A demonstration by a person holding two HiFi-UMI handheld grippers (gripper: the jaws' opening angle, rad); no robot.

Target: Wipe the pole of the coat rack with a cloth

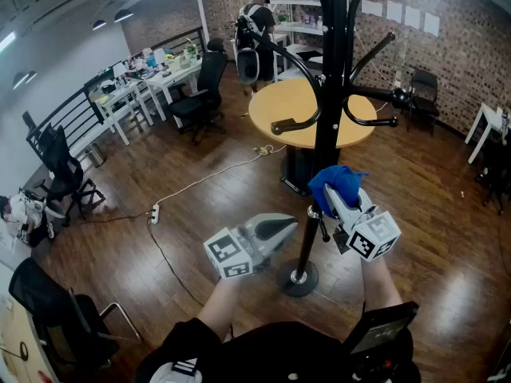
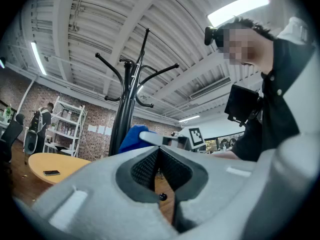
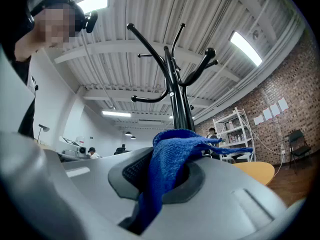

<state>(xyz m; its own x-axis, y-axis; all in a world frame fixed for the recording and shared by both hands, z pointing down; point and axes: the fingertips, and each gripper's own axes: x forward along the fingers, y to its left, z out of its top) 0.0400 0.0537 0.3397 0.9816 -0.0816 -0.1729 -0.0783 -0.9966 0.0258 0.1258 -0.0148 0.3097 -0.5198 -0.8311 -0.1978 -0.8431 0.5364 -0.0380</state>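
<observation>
The black coat rack pole rises from a round base on the wood floor. My right gripper is shut on a blue cloth, which sits against the right side of the pole about halfway up. In the right gripper view the cloth bulges out of the jaws, with the pole just behind it. My left gripper hangs left of the pole, lower down, shut and holding nothing. In the left gripper view its jaws meet, and the pole and cloth show ahead.
A round yellow table stands right behind the rack. The rack's curved hooks reach out at table height. A cable with a power strip lies on the floor to the left. Desks and office chairs line the left; a person stands far back.
</observation>
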